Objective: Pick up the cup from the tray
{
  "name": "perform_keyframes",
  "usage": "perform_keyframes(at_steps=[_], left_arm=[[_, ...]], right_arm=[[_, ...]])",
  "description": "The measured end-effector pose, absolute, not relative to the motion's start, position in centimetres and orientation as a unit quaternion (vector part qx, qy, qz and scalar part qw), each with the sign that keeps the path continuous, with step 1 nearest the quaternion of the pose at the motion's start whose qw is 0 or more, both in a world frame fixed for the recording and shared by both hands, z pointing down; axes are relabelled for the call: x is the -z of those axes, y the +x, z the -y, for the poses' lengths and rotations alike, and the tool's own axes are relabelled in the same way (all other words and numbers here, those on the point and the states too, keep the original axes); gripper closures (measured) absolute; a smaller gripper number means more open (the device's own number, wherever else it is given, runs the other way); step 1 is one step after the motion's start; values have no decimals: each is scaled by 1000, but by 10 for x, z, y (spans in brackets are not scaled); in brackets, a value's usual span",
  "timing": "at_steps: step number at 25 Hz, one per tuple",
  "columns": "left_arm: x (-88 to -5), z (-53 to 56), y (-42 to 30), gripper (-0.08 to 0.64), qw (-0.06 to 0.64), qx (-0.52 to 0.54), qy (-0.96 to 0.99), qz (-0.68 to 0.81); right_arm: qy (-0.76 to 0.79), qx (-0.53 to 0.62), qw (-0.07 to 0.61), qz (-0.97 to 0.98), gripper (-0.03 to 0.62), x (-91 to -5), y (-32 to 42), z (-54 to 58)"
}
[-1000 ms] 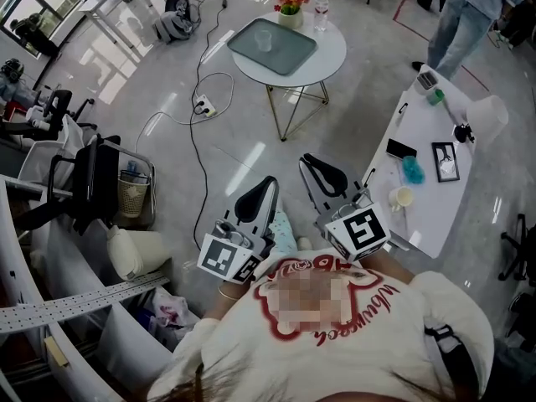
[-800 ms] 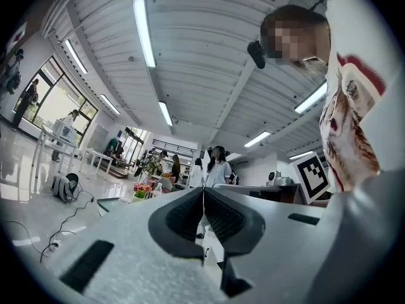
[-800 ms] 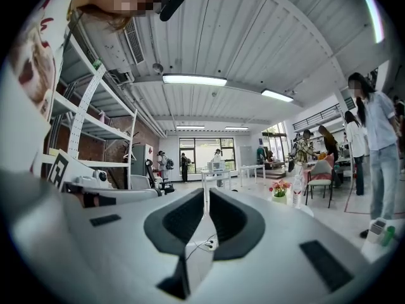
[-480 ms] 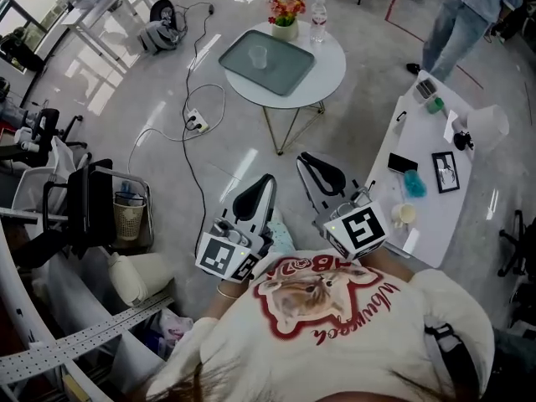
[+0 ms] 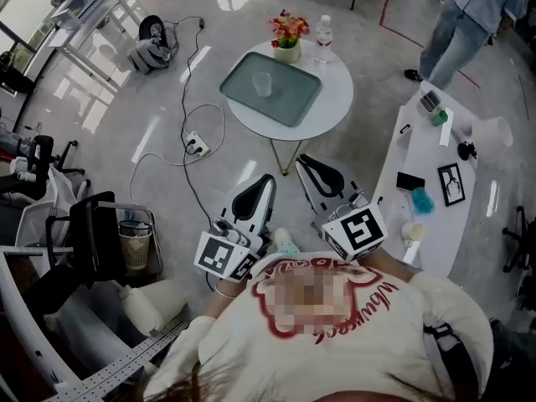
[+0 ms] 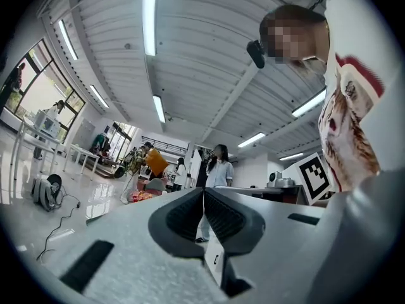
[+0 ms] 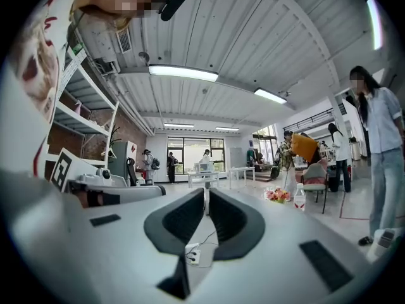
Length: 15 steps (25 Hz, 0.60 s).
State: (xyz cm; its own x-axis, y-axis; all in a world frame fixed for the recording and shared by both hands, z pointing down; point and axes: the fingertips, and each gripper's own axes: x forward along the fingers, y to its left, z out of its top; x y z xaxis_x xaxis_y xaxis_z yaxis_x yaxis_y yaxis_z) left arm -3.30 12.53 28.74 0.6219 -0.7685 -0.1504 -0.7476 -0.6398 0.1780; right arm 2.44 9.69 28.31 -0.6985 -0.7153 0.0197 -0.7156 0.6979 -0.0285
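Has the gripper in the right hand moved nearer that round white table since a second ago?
Yes. The right gripper has come closer to the round table: the strip of floor between its jaws and the table's edge has shrunk.

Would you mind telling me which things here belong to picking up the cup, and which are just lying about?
For the job:
- cup
- tray
- round table
- left gripper, shut and empty
- right gripper, shut and empty

Just lying about:
- flowers
- water bottle
- power strip
- wire basket
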Motion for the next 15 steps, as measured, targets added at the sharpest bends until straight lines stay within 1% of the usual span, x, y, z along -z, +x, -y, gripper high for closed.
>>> perform_keyframes(at_steps=[7,15], left_arm=[[-293,-86,-67,545,54,100,905,411],[-308,-58,-70,545,78,103,907,401]], right_arm=[[401,-12,-5,916,548,-281,-10,-54],[407,-27,10,913,548,-293,-18,-30]])
